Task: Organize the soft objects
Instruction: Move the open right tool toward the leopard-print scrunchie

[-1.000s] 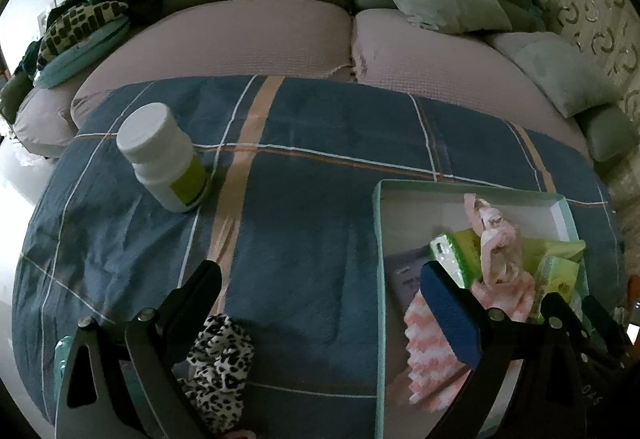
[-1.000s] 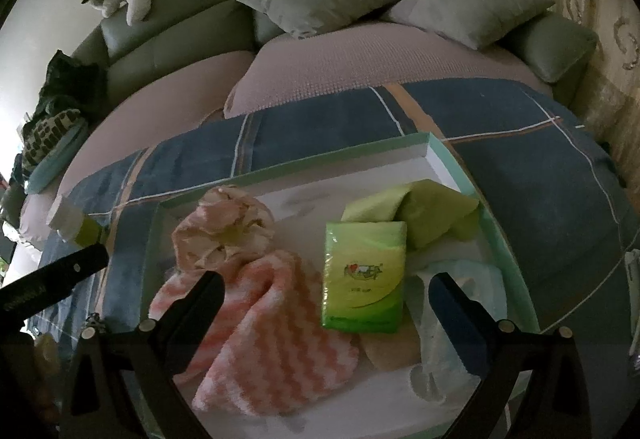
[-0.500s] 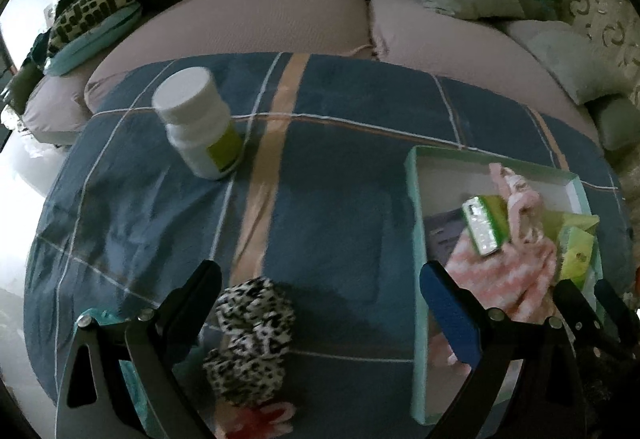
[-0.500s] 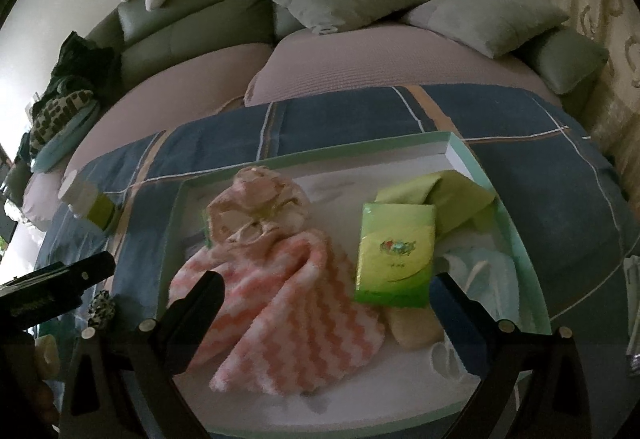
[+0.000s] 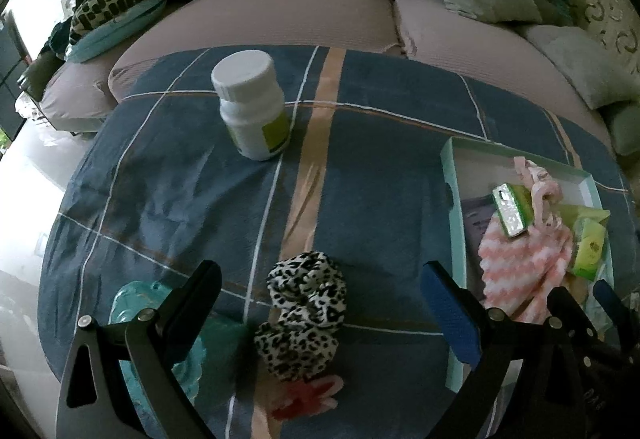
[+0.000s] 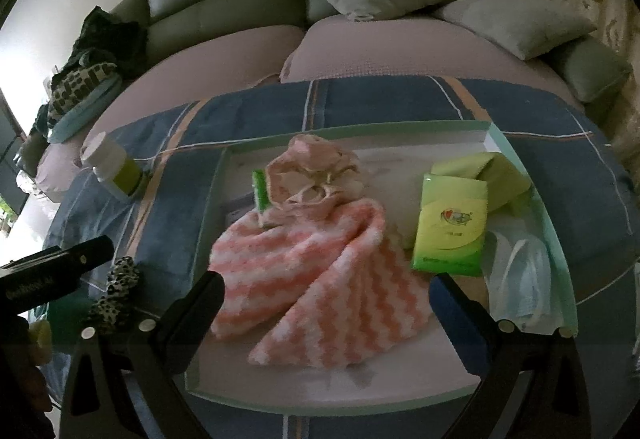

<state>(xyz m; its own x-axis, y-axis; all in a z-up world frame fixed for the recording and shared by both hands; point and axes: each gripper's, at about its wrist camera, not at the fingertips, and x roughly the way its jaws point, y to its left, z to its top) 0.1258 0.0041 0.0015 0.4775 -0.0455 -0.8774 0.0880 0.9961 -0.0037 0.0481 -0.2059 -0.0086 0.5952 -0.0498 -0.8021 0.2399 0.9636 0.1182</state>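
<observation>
Left gripper (image 5: 320, 303): jaws spread, empty; has swung left off the tray (image 5: 454, 207) to frame the scrunchie (image 5: 304, 315).
Scrunchie: on the cloth (image 5: 360, 199), outside tray.
Right gripper (image 6: 326, 305): released, hovering over the towel (image 6: 316, 283).
Meaning: scrunchie likely next pick.

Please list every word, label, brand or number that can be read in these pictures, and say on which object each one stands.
Nothing can be read with certainty.
Green tissue pack: a small round logo and lines of print, too small and blurred.
White bottle: a green label, its print not legible.
Left gripper: white lettering on its body in the right wrist view, blurred.
Right gripper: no lettering visible.
</observation>
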